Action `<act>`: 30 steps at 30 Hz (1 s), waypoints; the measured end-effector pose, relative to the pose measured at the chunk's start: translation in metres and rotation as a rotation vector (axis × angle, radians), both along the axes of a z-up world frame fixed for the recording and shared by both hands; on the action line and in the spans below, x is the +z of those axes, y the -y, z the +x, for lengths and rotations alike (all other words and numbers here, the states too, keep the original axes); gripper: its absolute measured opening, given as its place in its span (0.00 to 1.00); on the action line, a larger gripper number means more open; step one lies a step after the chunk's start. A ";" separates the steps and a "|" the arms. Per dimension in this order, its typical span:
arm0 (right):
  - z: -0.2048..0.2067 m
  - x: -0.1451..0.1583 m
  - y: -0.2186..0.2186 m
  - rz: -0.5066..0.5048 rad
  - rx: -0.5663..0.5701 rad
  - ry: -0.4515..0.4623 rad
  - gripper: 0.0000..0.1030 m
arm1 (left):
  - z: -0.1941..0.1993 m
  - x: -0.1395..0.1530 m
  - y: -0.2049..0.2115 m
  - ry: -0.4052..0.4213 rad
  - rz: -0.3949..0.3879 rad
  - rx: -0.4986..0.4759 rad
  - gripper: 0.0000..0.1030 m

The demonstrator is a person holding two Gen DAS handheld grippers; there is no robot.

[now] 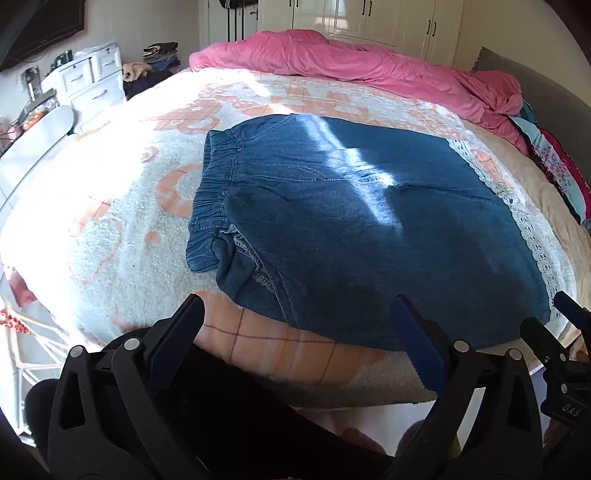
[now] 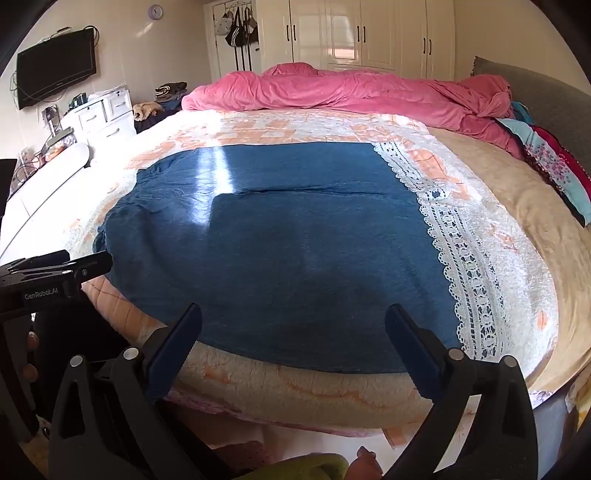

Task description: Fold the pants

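Observation:
Blue denim pants [image 1: 351, 221] lie flat on the bed, elastic waistband [image 1: 210, 192] at the left, white lace hems [image 1: 517, 206] at the right. They also show in the right wrist view [image 2: 280, 251], lace hem [image 2: 465, 266] at the right. My left gripper [image 1: 299, 306] is open and empty, held over the pants' near edge by the crotch end. My right gripper [image 2: 293, 314] is open and empty over the near edge of the legs. The right gripper's tip shows at the left view's right edge [image 1: 569, 310]; the left gripper shows at the right view's left edge [image 2: 66, 266].
The bed has a fluffy white-and-peach blanket [image 2: 295, 125]. A pink duvet [image 2: 351, 92] is bunched at the far side, a grey headboard [image 2: 546, 96] and floral pillows [image 2: 554, 162] at the right. White drawers [image 2: 103, 114], a wall TV [image 2: 55, 66] and wardrobes [image 2: 369, 33] stand beyond.

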State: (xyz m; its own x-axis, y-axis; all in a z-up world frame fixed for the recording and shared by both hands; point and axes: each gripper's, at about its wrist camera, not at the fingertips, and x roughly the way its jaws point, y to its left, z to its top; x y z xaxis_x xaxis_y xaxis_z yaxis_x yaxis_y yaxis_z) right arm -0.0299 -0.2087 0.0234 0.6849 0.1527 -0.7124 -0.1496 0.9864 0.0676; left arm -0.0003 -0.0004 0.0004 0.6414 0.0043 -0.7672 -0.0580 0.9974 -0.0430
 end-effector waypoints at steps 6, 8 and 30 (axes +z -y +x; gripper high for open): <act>-0.002 0.001 0.000 0.002 -0.002 -0.009 0.96 | 0.001 0.001 -0.001 0.005 0.009 0.004 0.92; -0.002 0.001 -0.001 0.003 -0.001 -0.009 0.96 | -0.003 0.007 0.001 0.011 0.004 -0.002 0.92; -0.006 0.003 0.001 0.017 -0.002 0.006 0.96 | -0.009 0.013 -0.001 0.031 0.013 -0.002 0.92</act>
